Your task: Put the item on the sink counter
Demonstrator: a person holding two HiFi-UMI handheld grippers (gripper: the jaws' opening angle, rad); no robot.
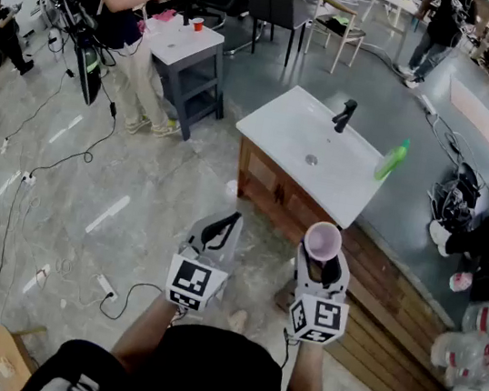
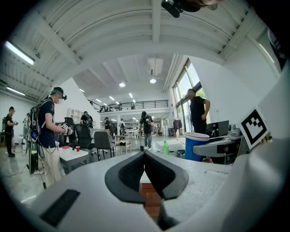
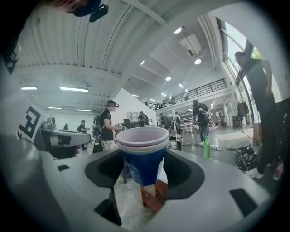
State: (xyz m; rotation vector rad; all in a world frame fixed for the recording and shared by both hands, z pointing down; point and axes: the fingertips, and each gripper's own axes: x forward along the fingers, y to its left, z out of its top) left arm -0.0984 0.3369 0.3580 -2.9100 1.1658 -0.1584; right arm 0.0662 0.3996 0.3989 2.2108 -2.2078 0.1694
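A stack of blue cups with pale rims (image 1: 322, 240) stands upright between the jaws of my right gripper (image 1: 324, 260), which is shut on it. In the right gripper view the cups (image 3: 144, 156) fill the gap between the dark pads (image 3: 181, 174). My left gripper (image 1: 220, 232) is beside it on the left, shut and holding nothing; its pads (image 2: 136, 170) meet. The white sink counter (image 1: 287, 132) on a wooden cabinet lies ahead and slightly right, with a black tap (image 1: 344, 115) and a green bottle (image 1: 392, 159) on it. The cups (image 2: 197, 146) also show in the left gripper view.
A grey side table (image 1: 192, 53) with a small red cup stands far left of the sink, with a person (image 1: 118, 4) next to it. Cables and a power strip (image 1: 106, 286) lie on the floor at left. Water bottles (image 1: 480, 338) are stacked at right.
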